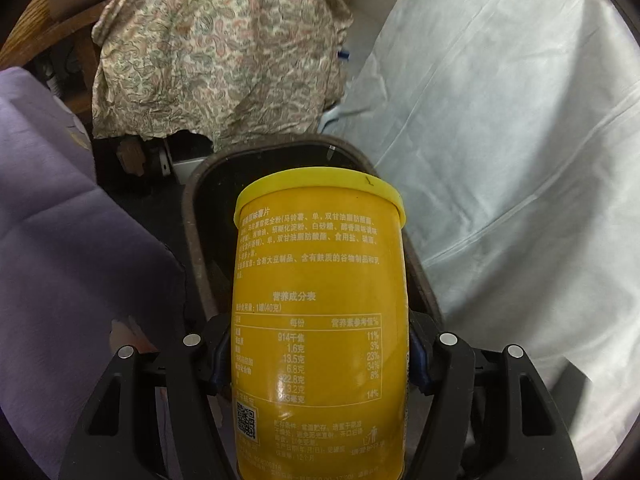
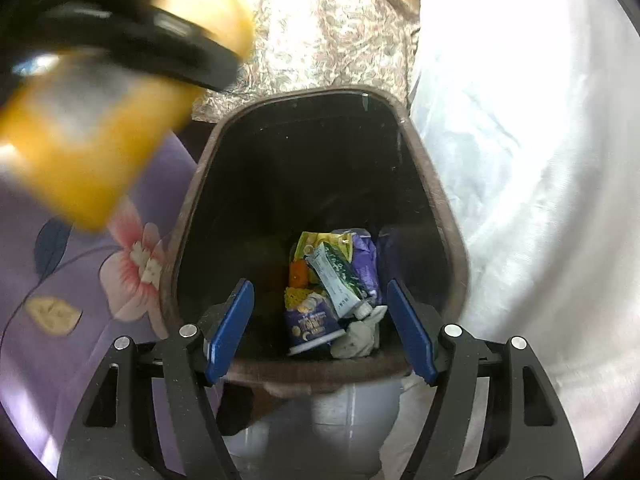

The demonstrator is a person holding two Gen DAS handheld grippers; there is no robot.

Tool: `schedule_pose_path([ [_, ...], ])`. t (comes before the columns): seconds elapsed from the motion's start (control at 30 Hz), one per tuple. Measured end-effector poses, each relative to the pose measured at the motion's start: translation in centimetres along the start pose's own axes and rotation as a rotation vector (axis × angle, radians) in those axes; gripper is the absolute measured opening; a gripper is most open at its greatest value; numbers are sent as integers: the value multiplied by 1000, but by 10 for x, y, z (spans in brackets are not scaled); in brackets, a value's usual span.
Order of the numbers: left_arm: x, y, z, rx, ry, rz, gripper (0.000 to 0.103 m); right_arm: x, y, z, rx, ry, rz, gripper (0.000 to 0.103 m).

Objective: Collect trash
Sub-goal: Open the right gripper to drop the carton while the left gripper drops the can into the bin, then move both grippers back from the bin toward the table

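A: Left tongs (image 1: 320, 364) clamping a yellow chip canister (image 1: 320, 300) by its lower body, blue pads pressing on both sides. Canister pointing forward and down, yellow lid (image 1: 320, 186) at the far end, printed nutrition table facing the camera.

B: Hanging where?

A: Hovering over the near part of a dark brown trash bin (image 1: 200, 216), lid end sitting above the bin's black opening. In the right wrist view, showing up blurred at the upper left (image 2: 80, 132), black tong arm across it, off to the left of the bin rim (image 2: 304, 94) and above a purple floral cloth (image 2: 80, 280).

B: And the right tongs?

A: Right tongs (image 2: 320, 332) standing wide, blue pads (image 2: 228, 332) apart, nothing gripped between them. Poised over the bin's near rim, looking straight down inside.

B: Inside the bin?

A: Lying at the bottom: a white-and-green squeezed tube (image 2: 340, 280), a purple wrapper (image 2: 366, 264), a yellow packet (image 2: 320, 242), a small orange piece (image 2: 299, 274), a blue printed cup (image 2: 314, 328), a crumpled grey-white wad (image 2: 356, 340). All piled together, touching.

B: Around the bin?

A: Flanking it, white sheeting (image 1: 500, 140) on the right, purple cloth on the left, a paisley-patterned fabric (image 1: 216, 52) draping behind.
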State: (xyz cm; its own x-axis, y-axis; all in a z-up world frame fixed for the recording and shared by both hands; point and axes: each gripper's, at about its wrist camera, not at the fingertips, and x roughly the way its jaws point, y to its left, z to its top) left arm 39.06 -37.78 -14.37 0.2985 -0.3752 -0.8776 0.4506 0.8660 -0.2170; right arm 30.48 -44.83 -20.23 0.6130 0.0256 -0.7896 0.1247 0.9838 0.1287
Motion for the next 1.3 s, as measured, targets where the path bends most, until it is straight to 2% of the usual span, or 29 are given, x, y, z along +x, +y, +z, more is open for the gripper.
schedule_pose_path([
  [0.17,30,-6,6,-27,58,-9,65,-22,-1,-14,-15,-35,-23,72],
  [0.2,33,-8,8,-14,65,-5,65,-24,-1,-17,-13,-37,-24,76],
  [0.37,48,-16,7,71,104,19,65,-34,-4,-31,4,-51,-40,76],
  [0.47,48,-18,9,84,96,28,70,-36,-6,-37,4,-46,-47,76],
  [0.53,46,-18,11,90,84,36,77,-39,-7,-40,12,-45,-48,76],
  [0.7,36,-23,10,78,67,18,80,-48,-13,-43,43,-50,-45,77],
  [0.83,10,-34,3,142,18,11,80,-53,-7,-45,43,-52,-38,77],
  [0.97,-34,-32,-12,205,-34,-26,82,-61,0,-45,33,-70,-36,77],
  [1.07,-73,-19,-29,233,-78,-39,86,-74,4,-43,25,-86,-37,77],
  [1.1,-91,-11,-37,239,-93,-40,87,-78,6,-41,23,-90,-33,80],
  [1.2,-133,14,-58,229,-130,-47,90,-90,16,-35,6,-102,-21,82],
  [1.3,-174,47,-82,212,-168,-11,92,-102,34,-26,-19,-121,0,82],
])
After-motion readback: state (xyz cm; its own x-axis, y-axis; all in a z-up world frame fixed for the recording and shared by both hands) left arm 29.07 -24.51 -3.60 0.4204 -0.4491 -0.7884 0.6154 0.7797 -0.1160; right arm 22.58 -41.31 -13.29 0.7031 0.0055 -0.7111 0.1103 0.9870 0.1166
